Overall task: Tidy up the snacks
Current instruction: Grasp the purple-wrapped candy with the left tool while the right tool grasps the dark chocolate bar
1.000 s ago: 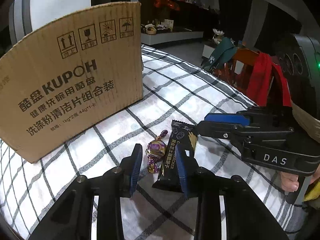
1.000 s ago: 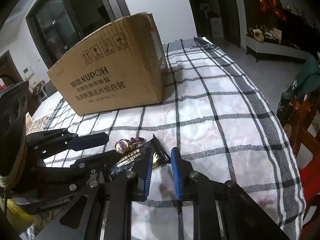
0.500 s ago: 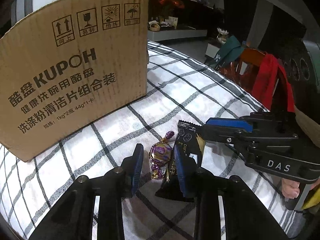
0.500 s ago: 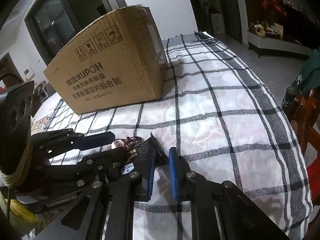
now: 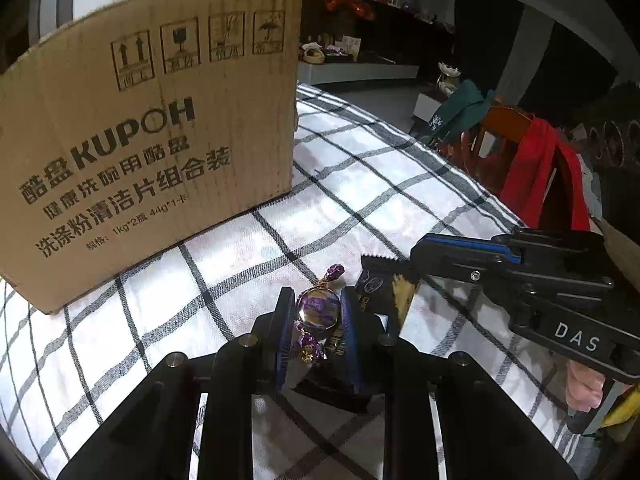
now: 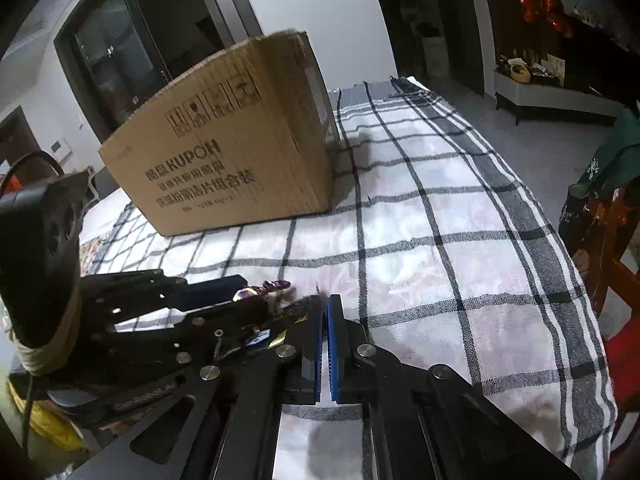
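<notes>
My left gripper (image 5: 316, 300) is shut on a purple and gold wrapped candy (image 5: 318, 312), just above the checked tablecloth (image 5: 360, 184). A black and gold snack packet (image 5: 380, 286) lies right of the candy, partly under both grippers. My right gripper (image 6: 325, 308) has its blue pads almost together, and the packet's corner (image 6: 298, 308) reaches them; whether they pinch it is unclear. In the left wrist view the right gripper (image 5: 424, 254) comes in from the right over the packet. The left gripper (image 6: 240, 284) and candy (image 6: 260, 290) show in the right wrist view.
A large cardboard box (image 5: 140, 140) printed KUPOH stands on the table behind the snacks, also in the right wrist view (image 6: 240, 160). A wooden chair with red cloth (image 5: 540, 172) and green cloth (image 5: 460, 112) stands past the table's right edge.
My left gripper closed on the candy. My right gripper's pads closed to a narrow gap at the packet's corner. Both grippers moved slightly toward the box.
</notes>
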`<state>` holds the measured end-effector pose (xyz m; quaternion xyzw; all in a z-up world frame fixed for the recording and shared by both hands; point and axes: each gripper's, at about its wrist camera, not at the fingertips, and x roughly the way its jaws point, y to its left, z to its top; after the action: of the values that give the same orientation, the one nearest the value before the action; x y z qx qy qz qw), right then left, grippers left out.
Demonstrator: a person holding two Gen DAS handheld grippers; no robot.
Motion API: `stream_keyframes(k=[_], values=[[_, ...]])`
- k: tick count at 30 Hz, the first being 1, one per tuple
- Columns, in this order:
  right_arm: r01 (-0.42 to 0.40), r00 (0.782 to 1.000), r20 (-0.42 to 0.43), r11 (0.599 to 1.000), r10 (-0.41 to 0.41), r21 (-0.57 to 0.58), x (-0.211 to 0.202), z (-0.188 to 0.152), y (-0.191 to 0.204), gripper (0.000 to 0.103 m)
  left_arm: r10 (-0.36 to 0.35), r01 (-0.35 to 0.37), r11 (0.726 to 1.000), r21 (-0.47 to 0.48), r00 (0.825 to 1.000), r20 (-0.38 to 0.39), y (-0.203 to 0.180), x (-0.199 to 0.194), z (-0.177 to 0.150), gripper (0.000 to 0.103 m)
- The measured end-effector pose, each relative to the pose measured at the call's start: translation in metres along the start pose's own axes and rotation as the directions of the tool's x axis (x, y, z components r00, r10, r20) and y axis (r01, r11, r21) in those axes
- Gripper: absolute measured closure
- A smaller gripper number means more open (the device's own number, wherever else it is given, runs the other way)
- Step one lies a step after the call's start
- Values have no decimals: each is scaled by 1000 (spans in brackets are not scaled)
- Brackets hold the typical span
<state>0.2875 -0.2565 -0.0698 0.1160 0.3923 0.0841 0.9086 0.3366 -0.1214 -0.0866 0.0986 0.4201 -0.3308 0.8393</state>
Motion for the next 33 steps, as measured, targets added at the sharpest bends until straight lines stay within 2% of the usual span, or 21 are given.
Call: stream_keyframes(k=[9, 14, 18, 22, 30, 31, 33], values=[[21, 1000, 15, 999, -21, -23, -14, -4, 6, 100, 45, -45, 999, -3, 998, 36, -7, -24, -1, 79], [11, 1000, -30, 1000, -10, 20, -12, -13, 9, 99, 63, -64, 998, 10, 997, 35, -4, -27, -10, 79], [-10, 997, -74, 999, 13, 34, -3, -24, 19, 99, 78, -78, 997, -17, 996, 32, 6, -22, -13, 79], [6, 995, -96, 999, -3, 32, 1, -31, 26, 99, 102, -101, 995, -24, 994, 24, 15, -16, -16, 79], [18, 995, -99, 997, -10, 71, 2, -32, 25, 99, 83, -83, 996, -43, 997, -2, 17, -14, -25, 79], [18, 995, -98, 997, -11, 73, 2, -32, 24, 98, 75, -75, 996, -50, 997, -4, 17, -15, -27, 79], [15, 996, -91, 995, -6, 94, 0, -31, 23, 82, 66, -66, 996, -51, 998, -4, 14, -19, -30, 79]])
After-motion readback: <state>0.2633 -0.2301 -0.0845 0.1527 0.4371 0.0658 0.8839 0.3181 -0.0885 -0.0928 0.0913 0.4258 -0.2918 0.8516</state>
